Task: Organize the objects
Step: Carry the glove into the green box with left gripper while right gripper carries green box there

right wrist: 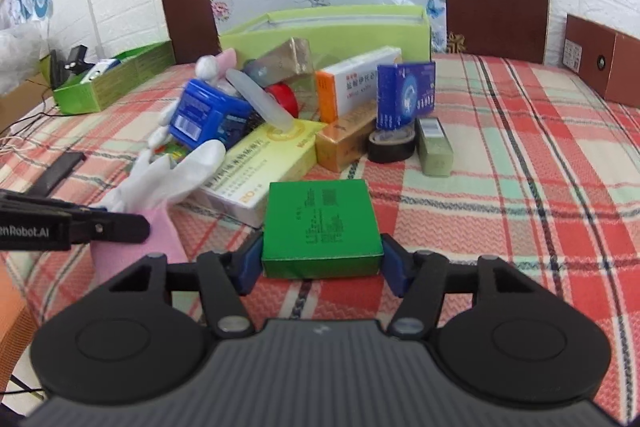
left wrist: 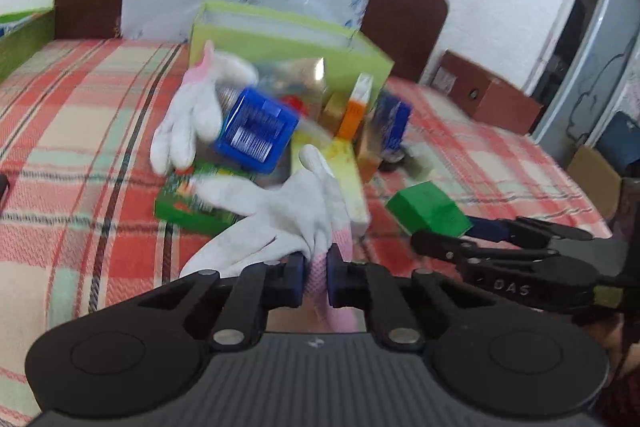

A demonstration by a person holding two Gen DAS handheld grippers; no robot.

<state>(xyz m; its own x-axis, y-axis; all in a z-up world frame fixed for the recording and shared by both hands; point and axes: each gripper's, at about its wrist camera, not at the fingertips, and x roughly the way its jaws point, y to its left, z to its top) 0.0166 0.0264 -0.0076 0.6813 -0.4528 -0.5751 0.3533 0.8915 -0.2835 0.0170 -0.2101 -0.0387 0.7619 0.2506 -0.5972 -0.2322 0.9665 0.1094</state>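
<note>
My left gripper (left wrist: 315, 277) is shut on the pink cuff of a white glove (left wrist: 280, 211); the glove's fingers point up toward the pile. In the right wrist view this glove (right wrist: 168, 179) and the left gripper (right wrist: 120, 227) show at the left. My right gripper (right wrist: 320, 263) is shut on a green box (right wrist: 322, 227), held above the plaid bedspread. The green box also shows in the left wrist view (left wrist: 430, 209) at the right. A light green open box (right wrist: 332, 27) stands behind a pile of small boxes.
The pile holds a blue box (right wrist: 202, 115), a second white glove (left wrist: 188, 123), a yellow-white carton (right wrist: 256, 171), an orange-white carton (right wrist: 356, 83), a gold box (right wrist: 344, 143), black tape (right wrist: 390, 147) and red tape (right wrist: 284, 99). A green tray (right wrist: 108, 79) sits far left. A brown box (right wrist: 600, 63) stands far right.
</note>
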